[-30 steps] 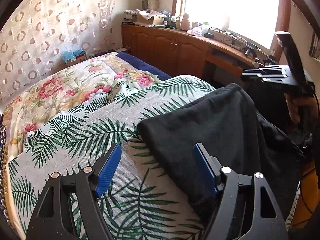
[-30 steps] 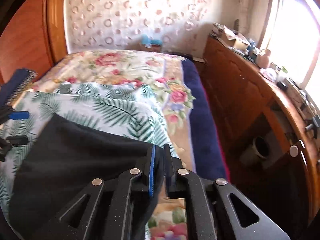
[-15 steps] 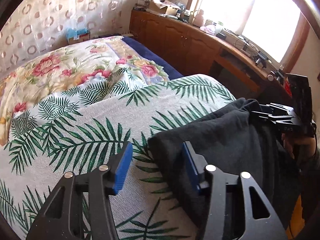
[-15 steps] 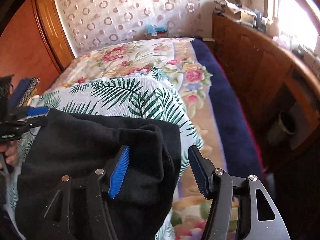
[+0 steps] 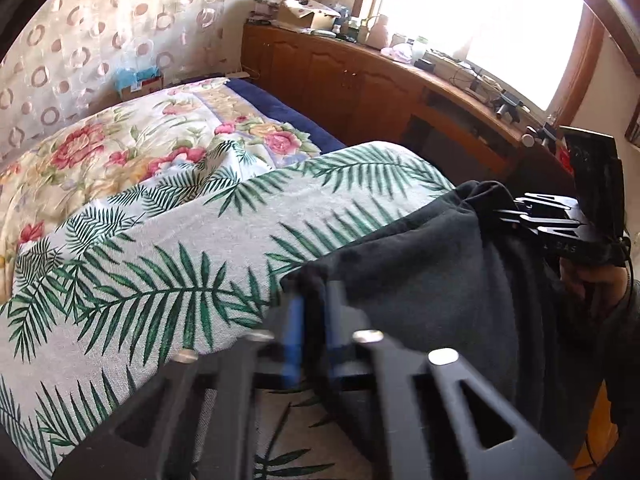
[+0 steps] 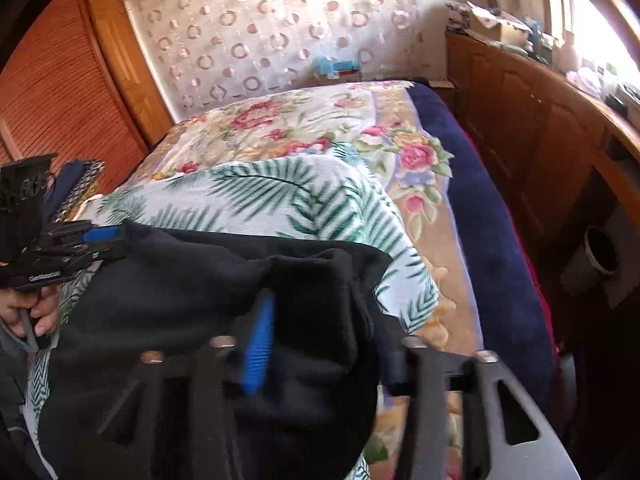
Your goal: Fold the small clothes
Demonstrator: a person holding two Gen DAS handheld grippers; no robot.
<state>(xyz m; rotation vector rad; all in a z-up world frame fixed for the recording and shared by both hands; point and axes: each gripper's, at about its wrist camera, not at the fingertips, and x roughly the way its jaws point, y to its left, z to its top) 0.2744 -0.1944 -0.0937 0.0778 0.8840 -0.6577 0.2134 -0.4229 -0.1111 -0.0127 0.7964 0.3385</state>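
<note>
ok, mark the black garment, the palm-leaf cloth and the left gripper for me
black garment (image 5: 420,280): left wrist view, flat upper face.
palm-leaf cloth (image 5: 180,264): left wrist view, bare patch left of the garment.
left gripper (image 5: 314,320): left wrist view, midway between its blue pads.

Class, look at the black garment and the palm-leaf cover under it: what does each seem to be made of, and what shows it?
Black garment: probably fleece or brushed knit, matte and faintly fuzzy, slumping in soft thick folds. Palm-leaf cover: likely woven cotton or terry-like cloth, with a grainy matte surface and printed green fronds; fibre uncertain.
</note>
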